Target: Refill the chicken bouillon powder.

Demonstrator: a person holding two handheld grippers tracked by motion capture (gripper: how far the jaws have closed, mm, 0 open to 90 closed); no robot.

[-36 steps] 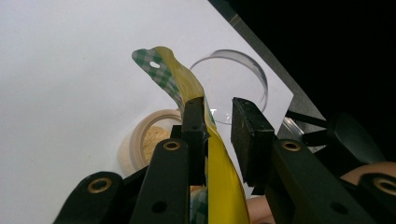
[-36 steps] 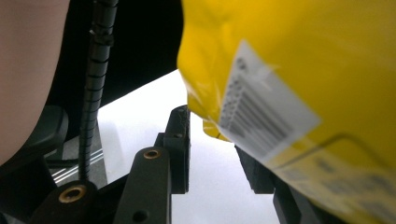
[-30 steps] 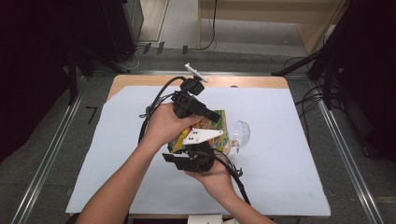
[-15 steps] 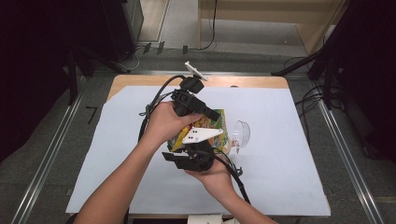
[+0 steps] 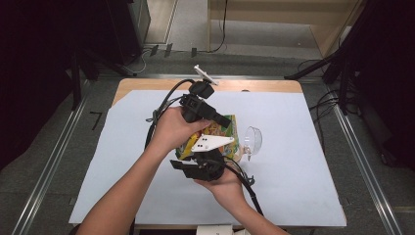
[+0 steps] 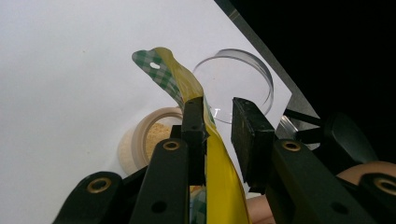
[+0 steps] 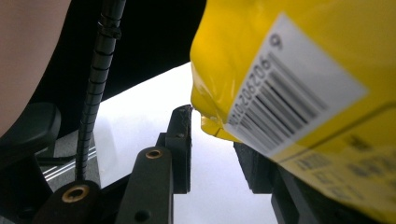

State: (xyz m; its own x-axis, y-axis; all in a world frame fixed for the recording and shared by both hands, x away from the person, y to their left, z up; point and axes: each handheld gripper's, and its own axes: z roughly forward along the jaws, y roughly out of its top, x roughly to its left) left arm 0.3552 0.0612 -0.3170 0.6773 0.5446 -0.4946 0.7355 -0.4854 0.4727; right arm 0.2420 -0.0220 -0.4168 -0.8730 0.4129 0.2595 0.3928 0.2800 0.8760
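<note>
Pouch point(image 5: 222, 134) hangs over the small cup point(image 6: 149, 140), left claw point(image 6: 217, 133) loosely straddling its top, right claw point(image 7: 219, 149) narrow beside its corner, so we tilt slowly above the cup.

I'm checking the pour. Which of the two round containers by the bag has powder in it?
The tan container, just left of the yellow bag in the left gripper view, holds yellowish powder. The clear dish behind it looks empty.

I see a yellow packet point(image 6: 219, 186) with a green-and-white checked top edge and a white barcode label, a beige container point(image 6: 149, 140), a clear lid point(image 6: 238, 84), black jaws, and white table paper point(image 5: 303, 171).
</note>
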